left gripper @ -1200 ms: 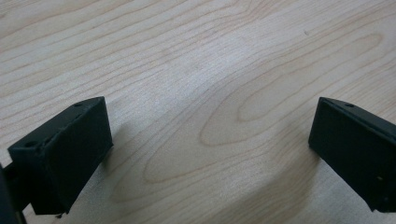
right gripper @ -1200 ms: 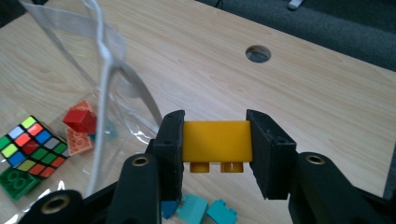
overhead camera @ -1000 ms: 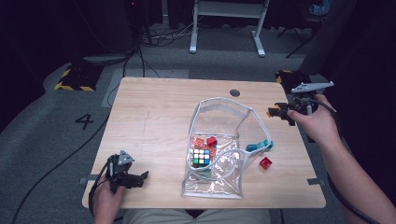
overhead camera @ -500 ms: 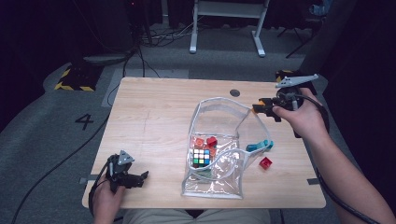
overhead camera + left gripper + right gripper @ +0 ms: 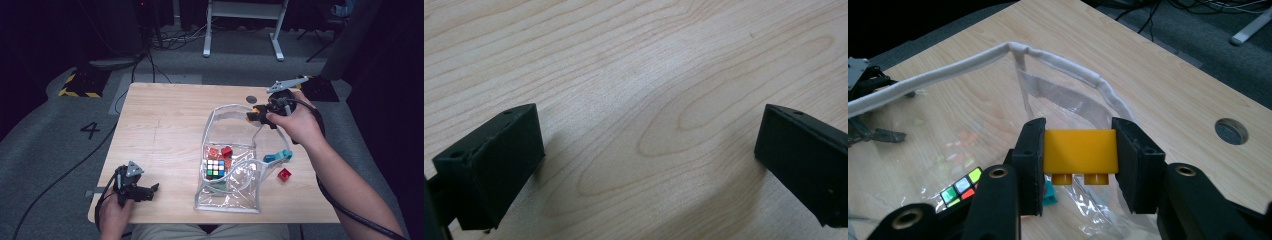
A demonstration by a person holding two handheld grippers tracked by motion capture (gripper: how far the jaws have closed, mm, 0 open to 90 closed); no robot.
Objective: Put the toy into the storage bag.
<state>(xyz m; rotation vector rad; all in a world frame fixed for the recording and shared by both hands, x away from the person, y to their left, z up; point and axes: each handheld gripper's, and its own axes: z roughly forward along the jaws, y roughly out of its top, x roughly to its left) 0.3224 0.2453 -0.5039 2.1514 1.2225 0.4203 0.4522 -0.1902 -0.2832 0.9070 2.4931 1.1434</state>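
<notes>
**Yellow block held above the clear bag's rim**

The yellow block [image 5: 1080, 148] sits in the middle of the right gripper view, clamped on both ends between the two black jaws of the right gripper [image 5: 1079, 155], with its two round studs pointing down. In the high view the same gripper [image 5: 256, 114] shows in the upper right part of the frame, held in the person's right hand [image 5: 295, 122], with the block at the white-edged rim of the clear bag [image 5: 235, 109].

The bag lies open on the wooden table [image 5: 165, 130], reaching from centre frame down toward the lower edge. Inside it lie a colour cube [image 5: 214, 168] and a red block [image 5: 227, 151], with small orange pieces beside them. Just right of the bag, on the bare wood, lie a teal block [image 5: 278, 156] and, below it, another small red block [image 5: 284, 174].

The left gripper [image 5: 150, 191] rests at the lower left of the high view, well apart from the bag. In the left gripper view its jaws stand wide apart over plain table [image 5: 649, 100], with nothing between them.

A dark round hole [image 5: 1231, 131] in the tabletop shows at the right of the right gripper view.
</notes>
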